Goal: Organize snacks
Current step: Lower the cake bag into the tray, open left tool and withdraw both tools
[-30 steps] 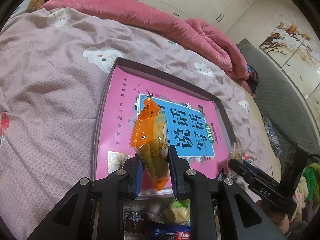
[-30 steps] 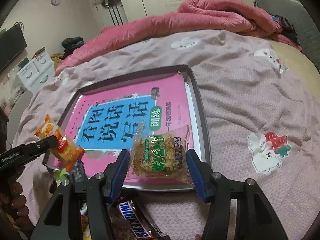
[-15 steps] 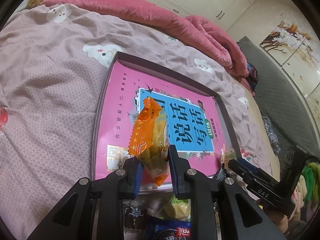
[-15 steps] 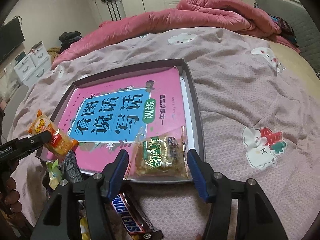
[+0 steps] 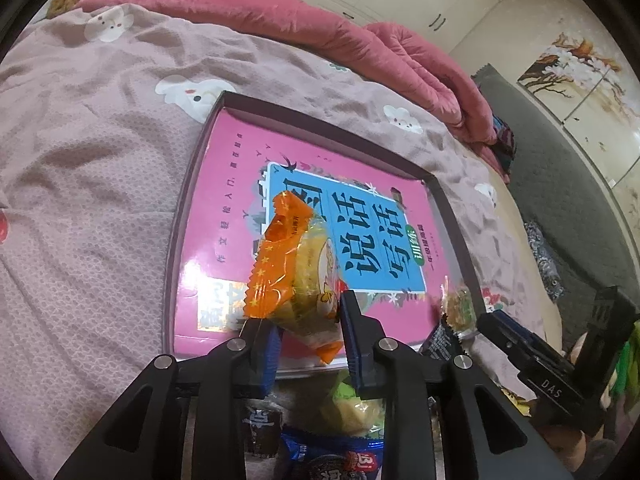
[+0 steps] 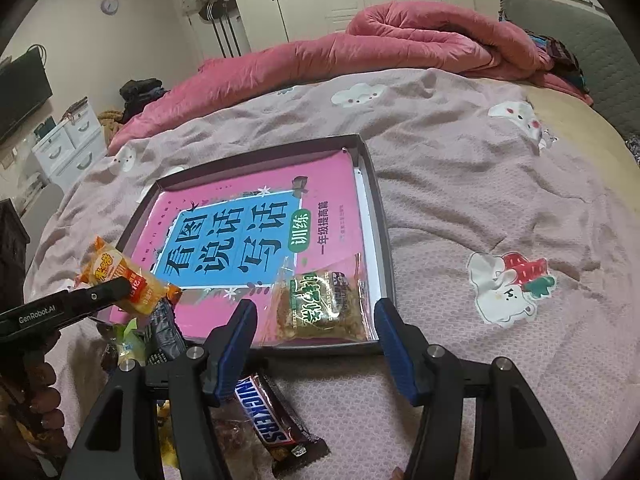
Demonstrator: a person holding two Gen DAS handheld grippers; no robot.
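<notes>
Left gripper (image 5: 308,334) jaws have just been easing apart, orange snack pack (image 5: 294,276) between them over the tray (image 5: 320,128). Right gripper (image 6: 314,344) jaws spread wide, green snack pack (image 6: 324,304) lying loose between them.

Below the left gripper (image 5: 308,336), its fingers hide parts of a blue packet (image 5: 332,456), whose print is cut by the frame edge. The Snickers bar (image 6: 272,420) lies partly under the right gripper (image 6: 316,336).

Both cameras sit low behind their own grippers, looking forward and steeply down onto the bed. The left wrist view faces the tray (image 5: 448,216) from its near left corner, close up, with the other gripper at 4 o'clock. The right wrist view faces the same tray (image 6: 382,216) from its near right corner, the other gripper at 9 o'clock. Both share the tray, pink book (image 5: 224,216) (image 6: 332,184) and rolled quilt (image 5: 360,36) (image 6: 400,40) at 12 o'clock.
</notes>
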